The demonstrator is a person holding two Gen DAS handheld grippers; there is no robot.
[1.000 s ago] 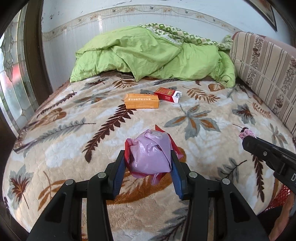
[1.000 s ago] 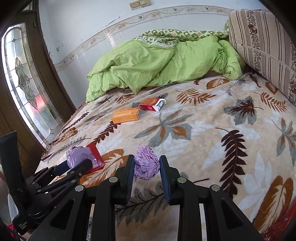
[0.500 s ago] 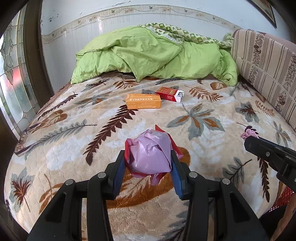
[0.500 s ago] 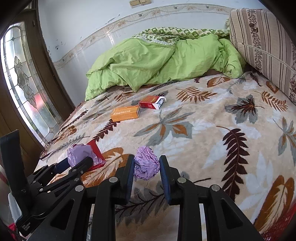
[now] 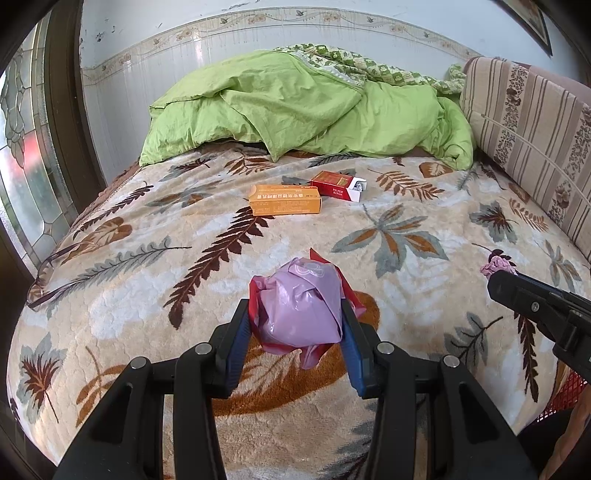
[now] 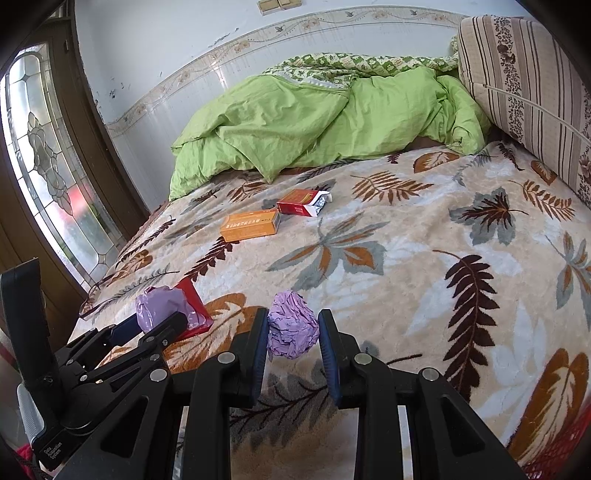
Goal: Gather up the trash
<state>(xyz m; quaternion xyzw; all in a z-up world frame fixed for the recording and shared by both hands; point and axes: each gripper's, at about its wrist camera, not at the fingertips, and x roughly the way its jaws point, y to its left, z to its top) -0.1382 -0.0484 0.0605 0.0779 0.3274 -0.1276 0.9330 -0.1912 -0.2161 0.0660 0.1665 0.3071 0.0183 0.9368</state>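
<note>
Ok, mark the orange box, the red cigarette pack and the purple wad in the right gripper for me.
orange box (image 6: 250, 225), right wrist view, middle of its top face.
red cigarette pack (image 6: 298, 202), right wrist view, red top face.
purple wad (image 6: 292, 325), right wrist view, its crumpled middle.

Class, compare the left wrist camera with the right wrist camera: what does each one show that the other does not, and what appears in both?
Only the left wrist view shows a dark picture frame corner high on the wall.

Only the right wrist view shows beige wall switches and the left gripper's whole body with its handle.

Both show the crumpled pink plastic bag with red wrapper clamped in the left gripper, the crumpled purple paper ball in the right gripper, the orange cardboard box, the open red cigarette pack, the green duvet and the leaf-patterned blanket.
</note>
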